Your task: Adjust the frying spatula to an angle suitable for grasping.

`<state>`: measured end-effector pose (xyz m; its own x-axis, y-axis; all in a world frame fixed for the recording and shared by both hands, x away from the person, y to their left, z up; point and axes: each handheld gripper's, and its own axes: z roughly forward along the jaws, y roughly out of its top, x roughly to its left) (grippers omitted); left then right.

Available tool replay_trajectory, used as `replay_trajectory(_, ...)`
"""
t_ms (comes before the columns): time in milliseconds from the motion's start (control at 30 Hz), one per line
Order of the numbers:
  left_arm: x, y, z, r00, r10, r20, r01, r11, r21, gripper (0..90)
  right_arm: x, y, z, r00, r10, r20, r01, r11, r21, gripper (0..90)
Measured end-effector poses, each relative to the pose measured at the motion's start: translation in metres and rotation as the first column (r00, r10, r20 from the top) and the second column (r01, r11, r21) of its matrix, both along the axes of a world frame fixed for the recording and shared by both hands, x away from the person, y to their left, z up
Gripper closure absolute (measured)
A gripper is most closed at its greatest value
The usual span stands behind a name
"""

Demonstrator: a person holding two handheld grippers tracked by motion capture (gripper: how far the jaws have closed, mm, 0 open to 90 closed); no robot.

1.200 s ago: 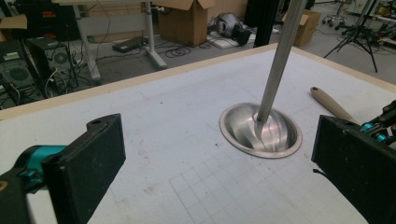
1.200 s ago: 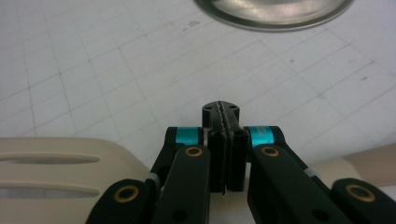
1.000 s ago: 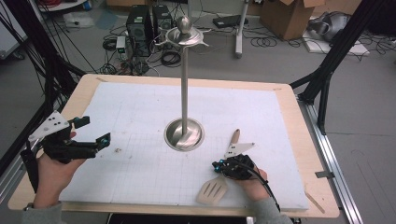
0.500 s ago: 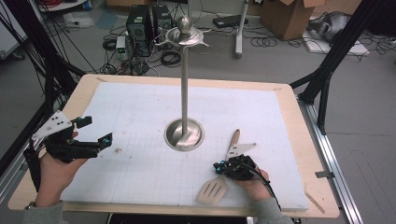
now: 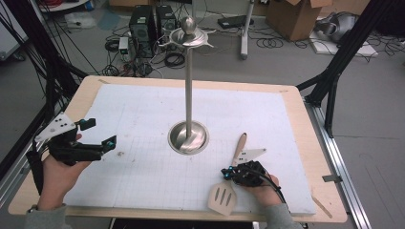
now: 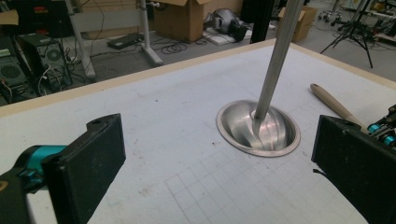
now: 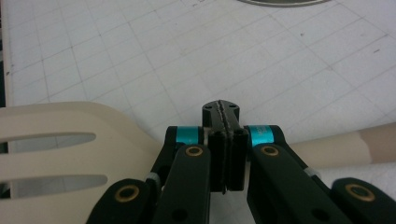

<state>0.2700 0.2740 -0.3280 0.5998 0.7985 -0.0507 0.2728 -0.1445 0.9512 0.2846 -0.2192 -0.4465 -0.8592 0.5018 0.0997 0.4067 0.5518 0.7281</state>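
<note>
Left of the tall steel stand with its round dished base (image 5: 188, 137): your left gripper (image 5: 98, 133), jaws wide apart, empty, raised over the white gridded mat (image 5: 143, 109). Right of the stand's base, nearer you: pale slotted spatula with wooden handle (image 5: 222, 197), flat on the mat, handle tip toward the base. Over its neck: your right gripper (image 5: 227, 173), jaws pressed together; nothing visibly held. Step, by judgement: approach before pickup. Next: part the right jaws, straddle the handle, close.
</note>
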Motion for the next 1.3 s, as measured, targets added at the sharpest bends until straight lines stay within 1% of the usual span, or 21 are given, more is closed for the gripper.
replay_trajectory(67,0.0,0.001,0.0,1.0,0.001,0.003,-0.001,1.0,-0.002,3.3,-0.001,0.0,0.0,1.0,0.001,0.007,-0.001,1.0,-0.009,90.0)
replay_trajectory(233,-0.001,0.001,0.001,1.0,0.003,0.002,-0.003,1.0,-0.002,3.3,-0.002,-0.001,0.0,0.9999,0.005,0.012,-0.004,0.9999,-0.012,90.0)
replay_trajectory(533,0.0,0.0,0.0,1.0,-0.002,-0.001,0.002,1.0,0.001,3.3,-0.006,-0.009,0.001,0.9998,0.008,0.021,-0.008,1.0,0.004,90.0)
replay_trajectory(700,0.0,0.0,0.0,1.0,0.001,0.003,-0.001,1.0,-0.004,3.3,-0.007,-0.011,0.001,0.9998,0.011,0.02,-0.011,0.9999,-0.002,90.0)
replay_trajectory(867,0.001,-0.001,-0.001,1.0,-0.004,-0.003,0.004,1.0,0.003,3.3,-0.009,-0.016,0.001,0.9998,0.011,0.017,-0.011,0.9999,0.001,90.0)
replay_trajectory(1300,0.001,-0.001,-0.001,1.0,-0.001,-0.003,0.001,1.0,-0.002,3.3,-0.014,-0.029,0.001,0.9999,0.006,0.012,-0.006,0.9998,0.016,90.0)
